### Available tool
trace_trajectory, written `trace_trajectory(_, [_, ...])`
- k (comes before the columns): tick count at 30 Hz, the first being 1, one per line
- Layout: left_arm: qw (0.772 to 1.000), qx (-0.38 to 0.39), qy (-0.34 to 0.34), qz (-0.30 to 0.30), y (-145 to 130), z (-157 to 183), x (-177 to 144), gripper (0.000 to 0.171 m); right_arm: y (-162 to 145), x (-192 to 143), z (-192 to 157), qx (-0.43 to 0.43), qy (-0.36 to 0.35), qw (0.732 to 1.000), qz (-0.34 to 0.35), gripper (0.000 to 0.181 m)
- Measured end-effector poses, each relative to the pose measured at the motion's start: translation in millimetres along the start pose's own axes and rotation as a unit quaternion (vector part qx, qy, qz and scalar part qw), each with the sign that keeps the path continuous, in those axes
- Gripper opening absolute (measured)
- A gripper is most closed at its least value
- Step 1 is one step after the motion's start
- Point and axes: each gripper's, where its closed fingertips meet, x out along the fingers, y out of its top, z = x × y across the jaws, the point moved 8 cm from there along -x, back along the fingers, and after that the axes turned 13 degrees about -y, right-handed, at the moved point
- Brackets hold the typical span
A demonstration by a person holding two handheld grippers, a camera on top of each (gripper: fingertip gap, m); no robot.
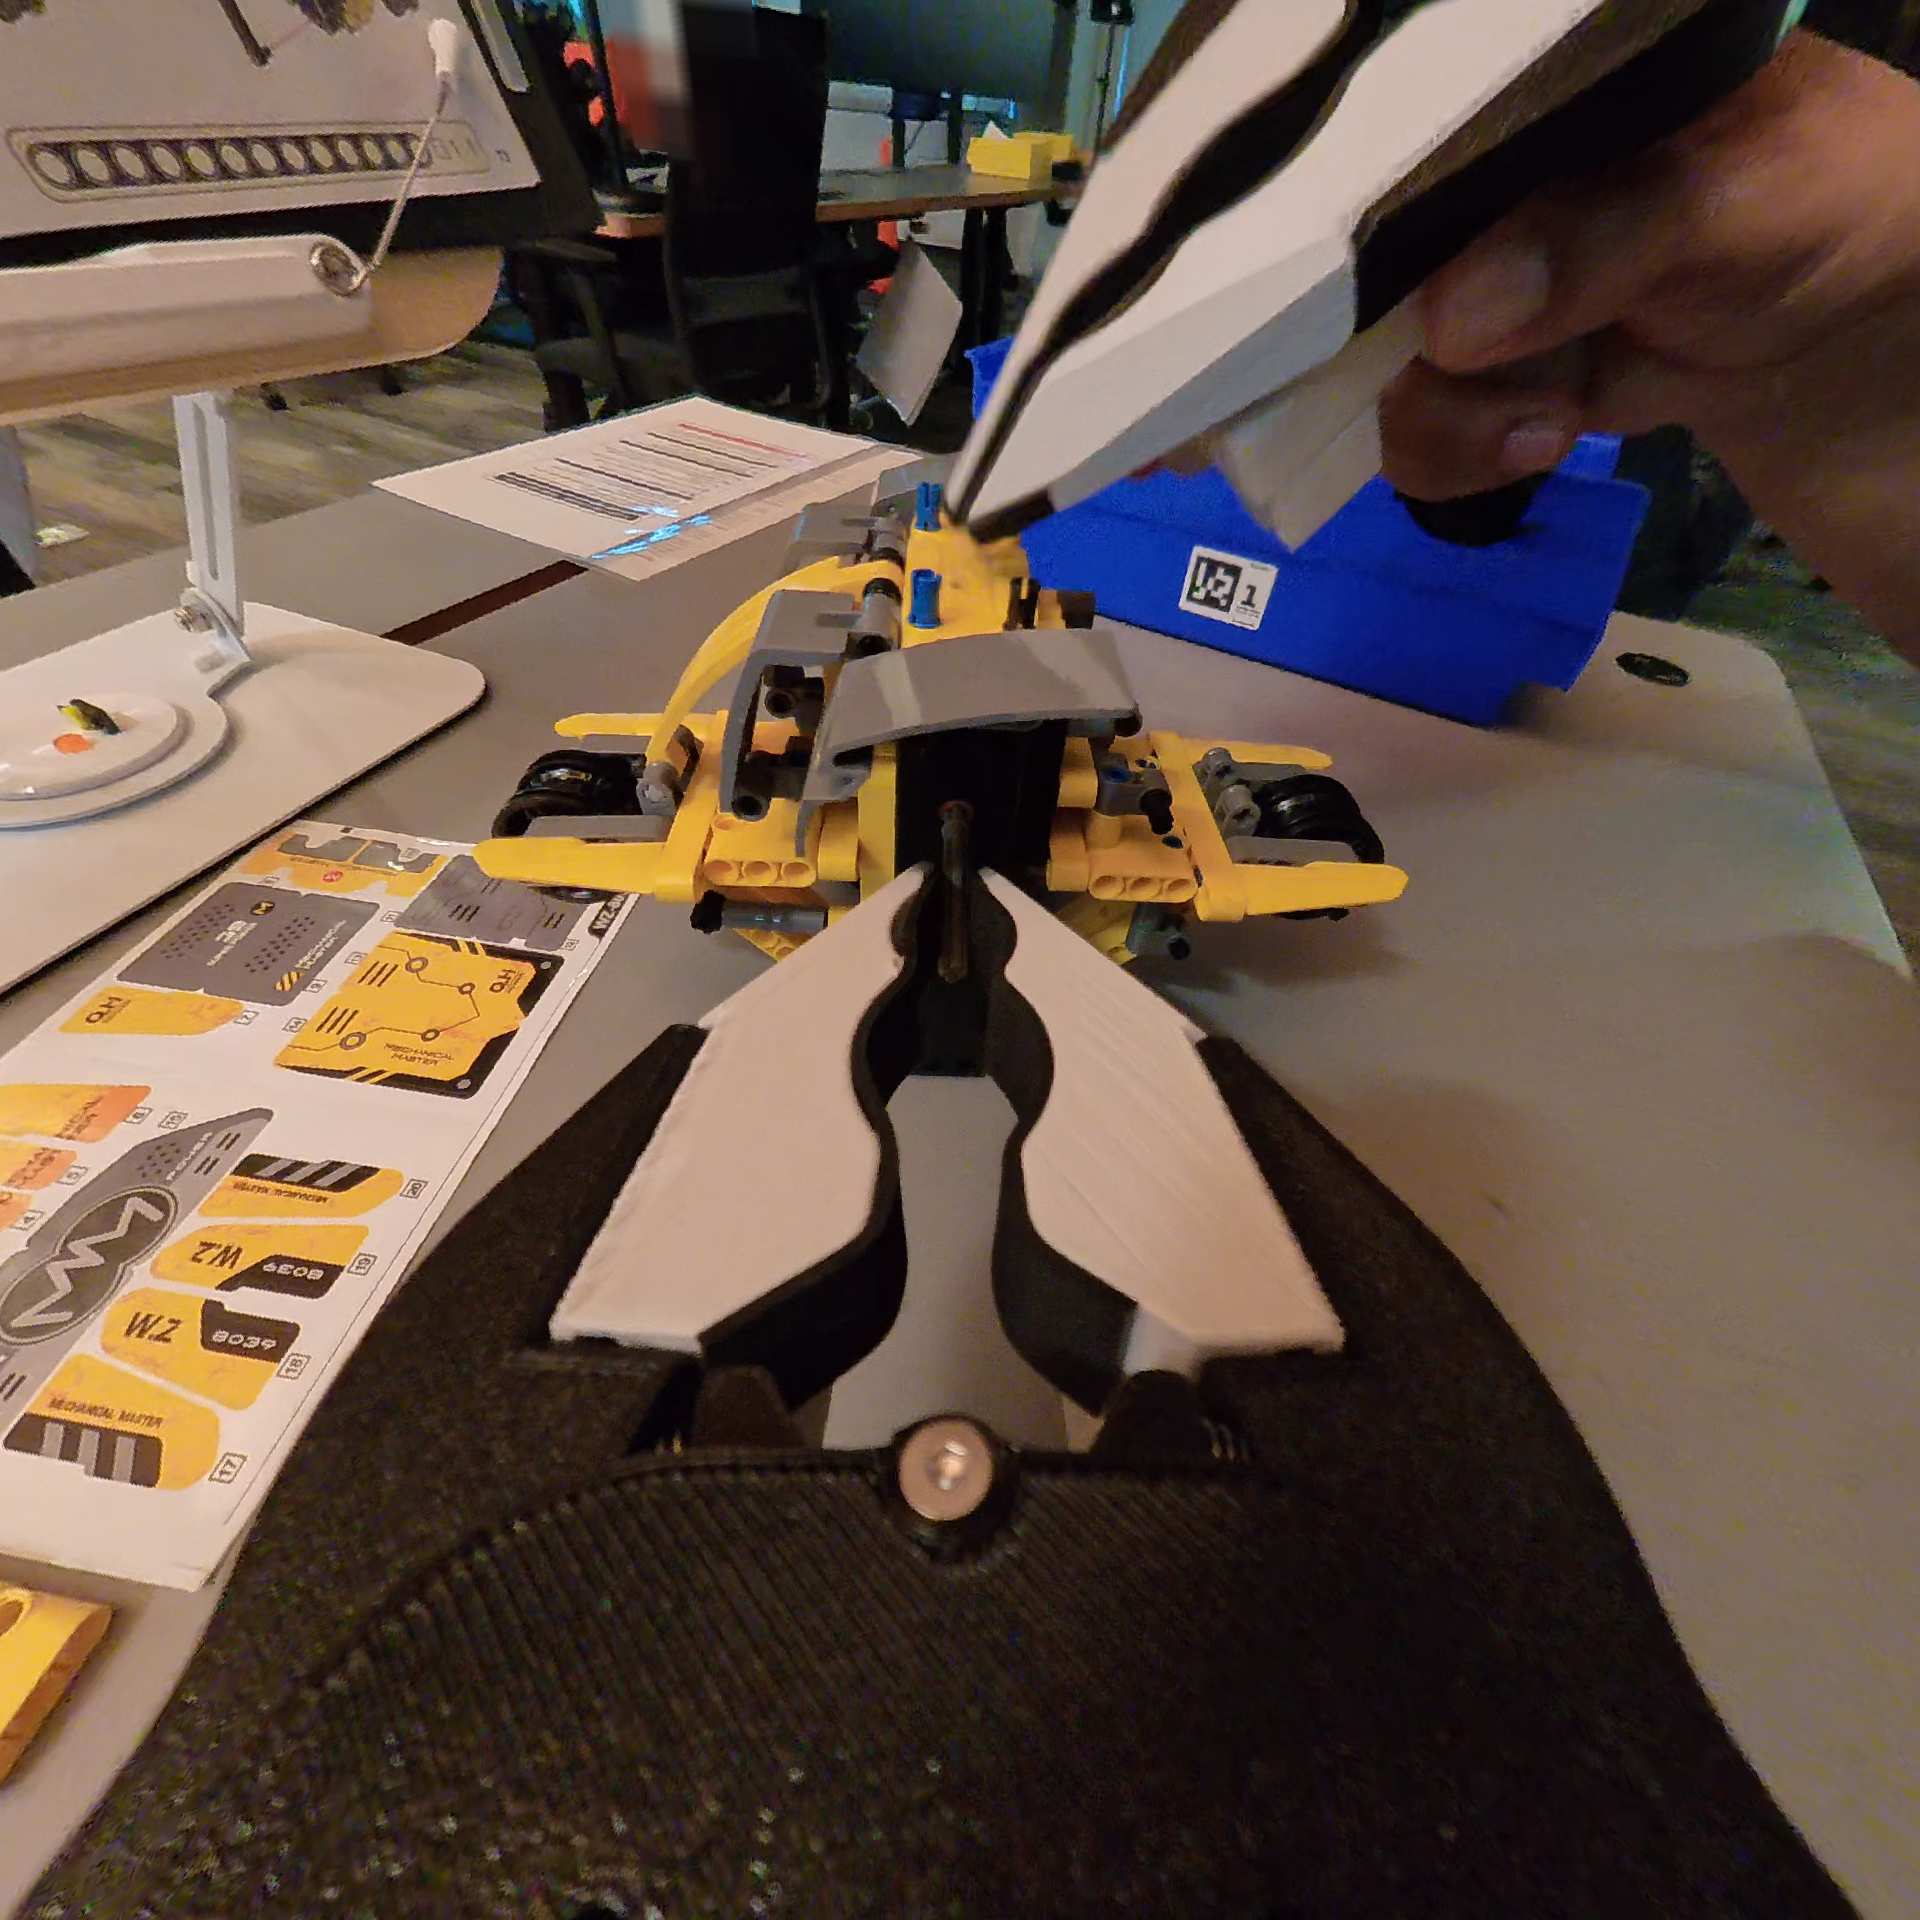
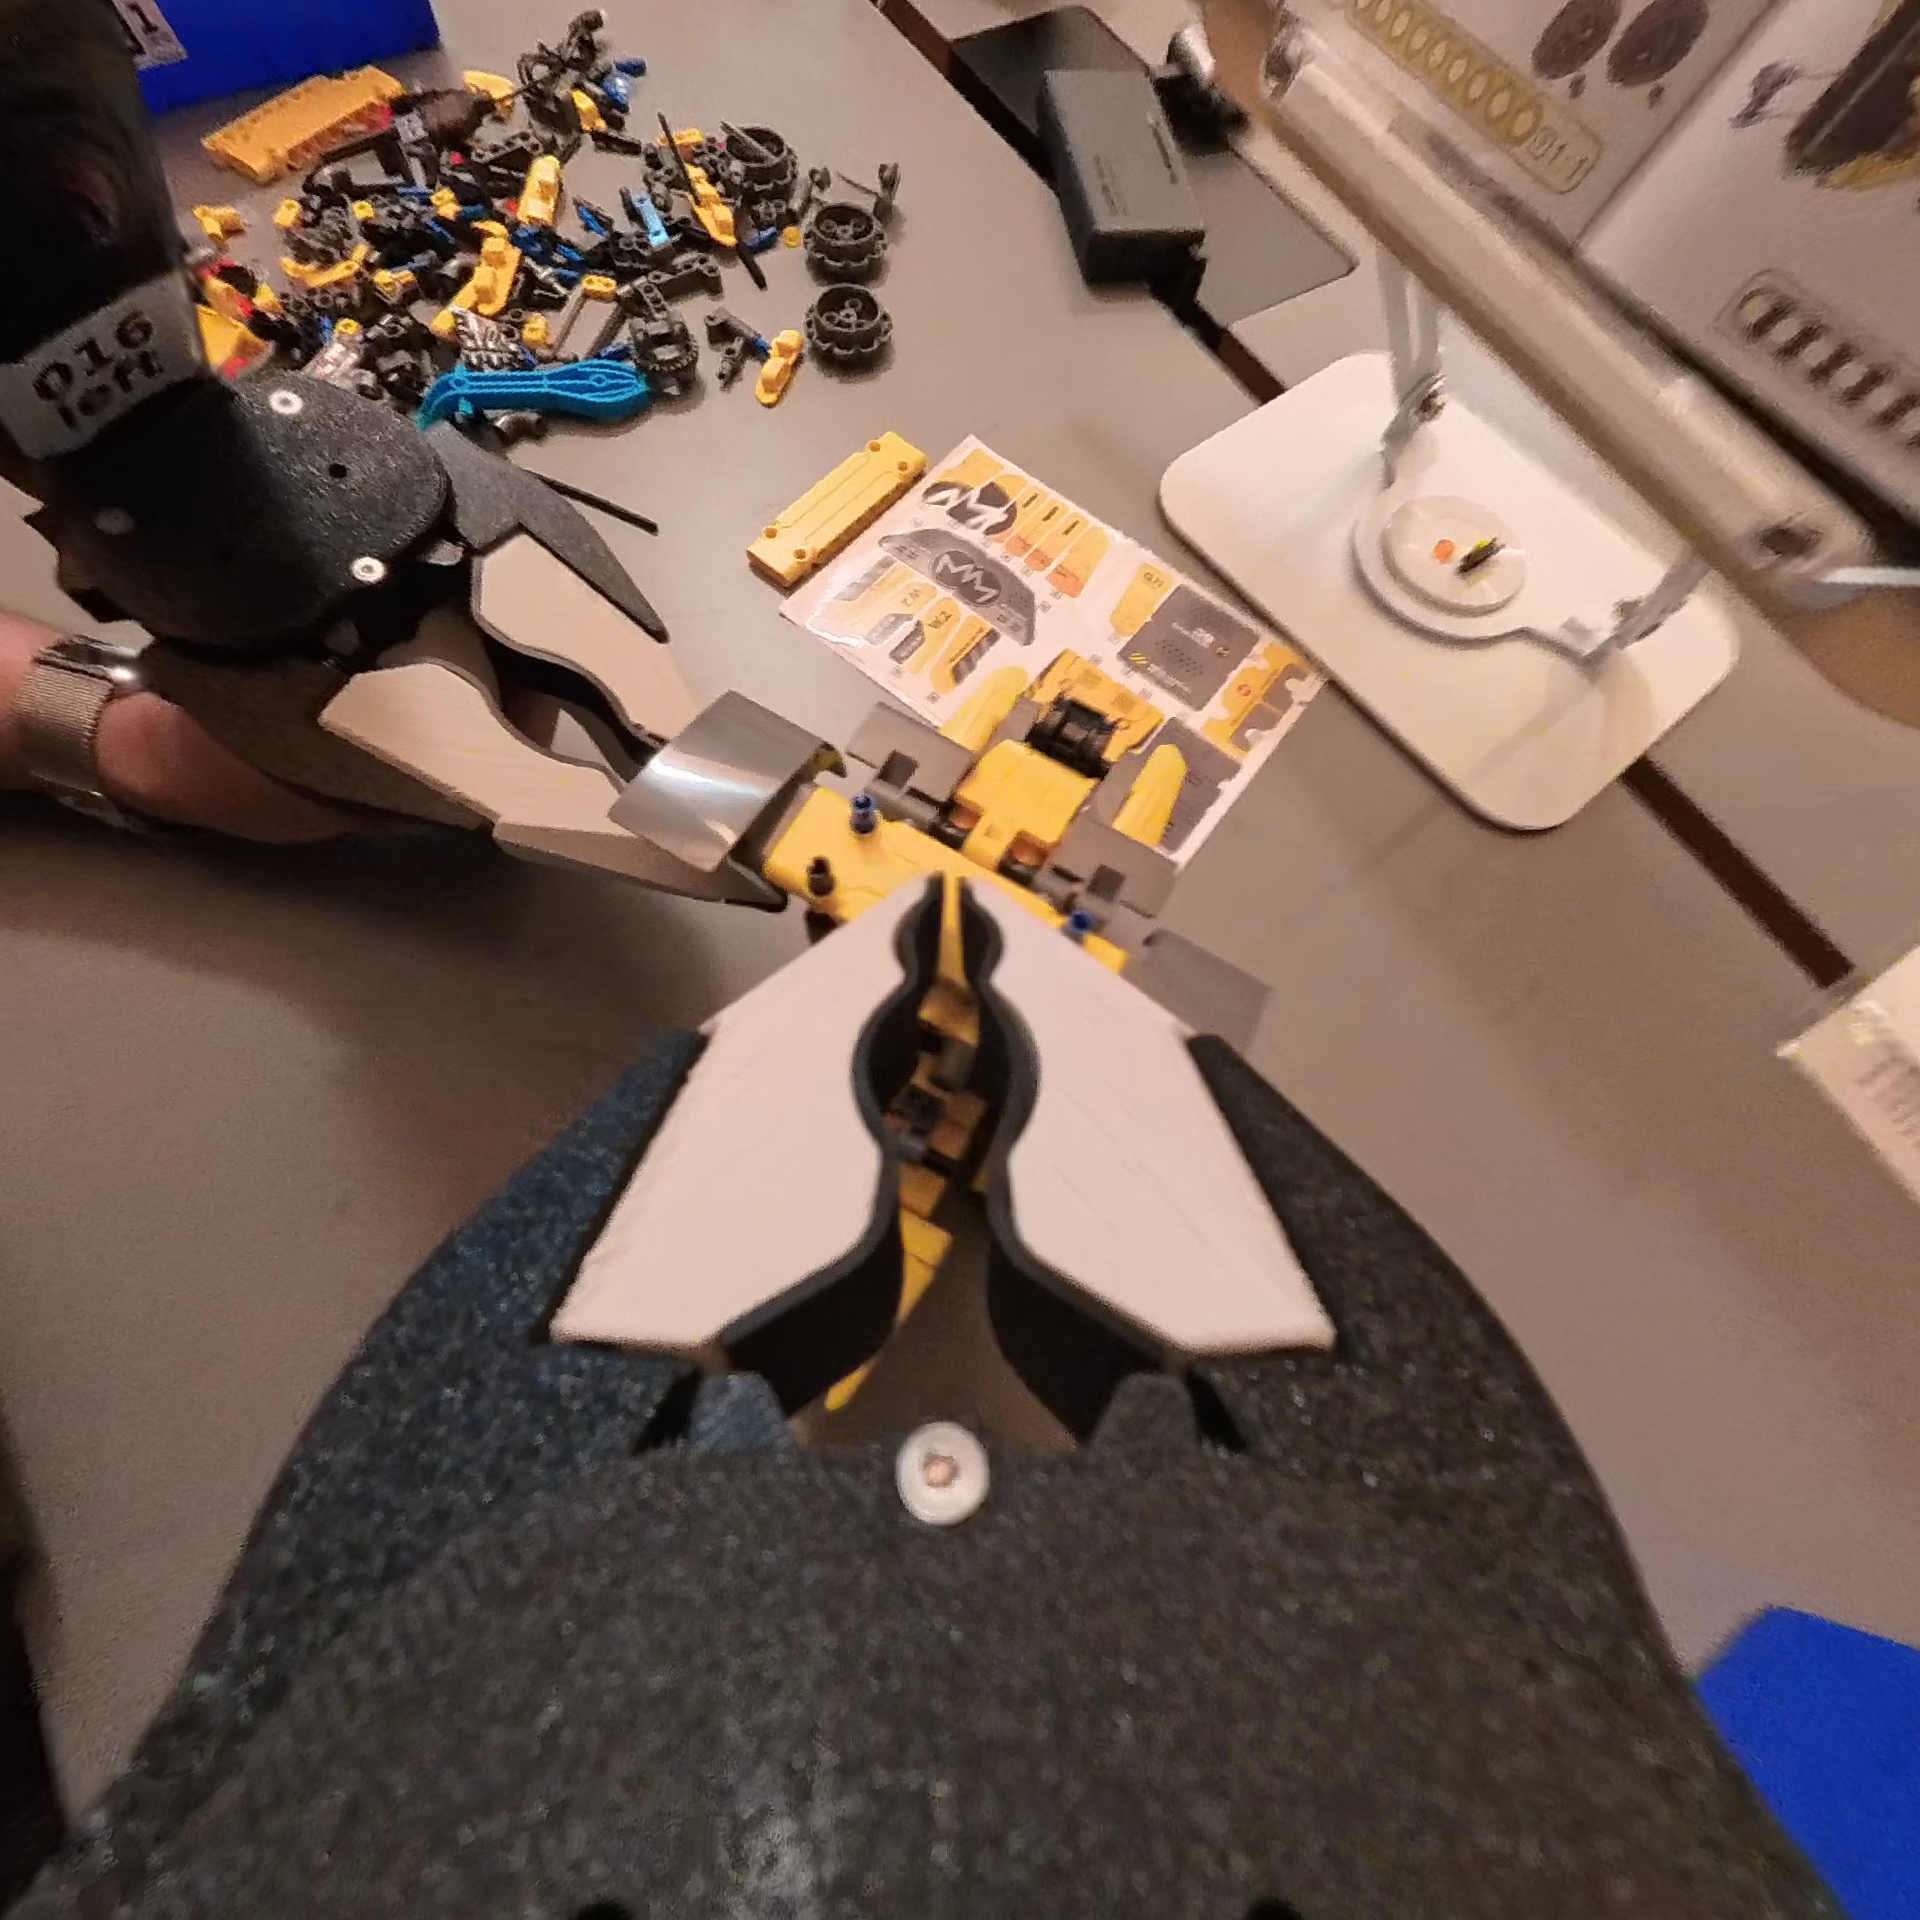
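A yellow and grey brick-built model car [image 1: 790, 831] stands on the grey table [image 1: 1558, 1039]. My left gripper [image 1: 951, 888] is shut on the black block under the car's grey curved panel [image 1: 977, 686] at its near end. My right gripper [image 2: 940, 883] is shut on a thin yellow part on top of the car [image 2: 1029, 790]. It also shows in the left wrist view [image 1: 977, 525], coming down from the upper right beside two blue pins [image 1: 923, 597]. The left gripper shows in the right wrist view [image 2: 717, 831], at the grey panel [image 2: 717, 769].
A sticker sheet [image 1: 239, 1164] lies left of the car. A white stand base [image 2: 1444, 592] is beyond it, with a booklet on the stand. A pile of loose bricks [image 2: 540, 239] and a yellow panel [image 2: 836, 504] lie farther off. A blue bin [image 1: 1382, 603] is at the right. My right fingertips sit around 7 cm from my left ones.
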Motion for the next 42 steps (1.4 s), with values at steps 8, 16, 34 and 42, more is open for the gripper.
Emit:
trace_trajectory(8, [1.000, -0.012, -0.006, 0.005, 0, -2, -1, 0.002, 21, -8, 4, -0.278, 0.105, 0.954, -0.033, 0.056])
trace_trajectory(16, [1.000, -0.014, -0.006, 0.007, 0, -4, -2, 0.002, 29, 27, -9, -0.471, 0.146, 0.856, -0.154, 0.078])
trace_trajectory(34, [1.000, -0.015, -0.014, 0.007, 0, -5, -2, 0.002, 22, 43, -12, -0.530, 0.150, 0.803, -0.227, 0.083])
trace_trajectory(42, [1.000, -0.012, -0.015, 0.007, 1, -4, -1, 0.002, 25, 44, -8, -0.507, 0.149, 0.818, -0.228, 0.068])
